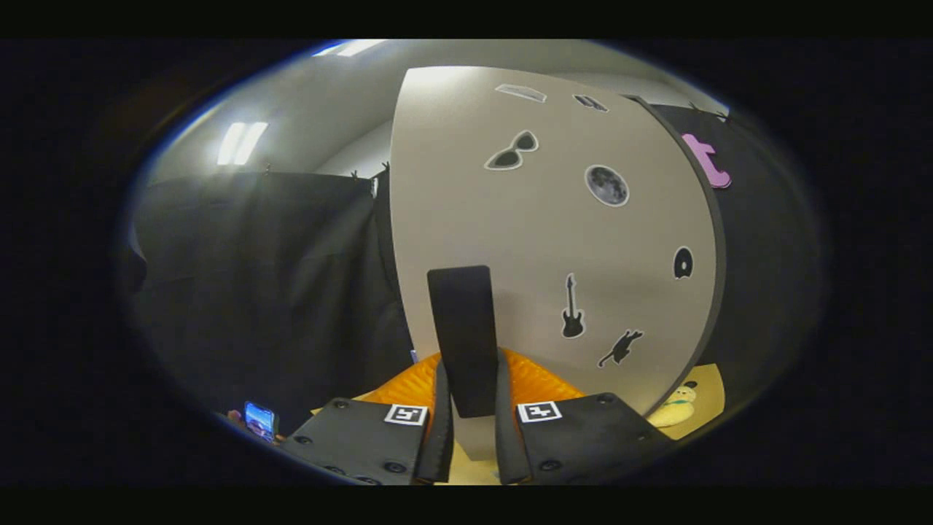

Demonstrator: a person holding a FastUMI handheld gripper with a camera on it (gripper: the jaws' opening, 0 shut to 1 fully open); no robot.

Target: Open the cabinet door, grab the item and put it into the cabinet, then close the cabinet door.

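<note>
A phone (259,421) glows at far left. The tool (472,430) pinches the door's dark handle (463,339), both fingers pressing it. I'd judge a door step is in hand; next, swing the door (547,233). A toy (676,408) lies on the surface (711,386) right. Stickers, no legible writing.

Black cloth (270,292) hangs as the booth's wall beyond the fingers on the left and again behind the cabinet on the right. Above the cloth a pale grey wall (350,157) rises to a ceiling (306,95) with two bright strip lights (240,143). Under the fingers lies a yellowish tabletop (707,394).
</note>
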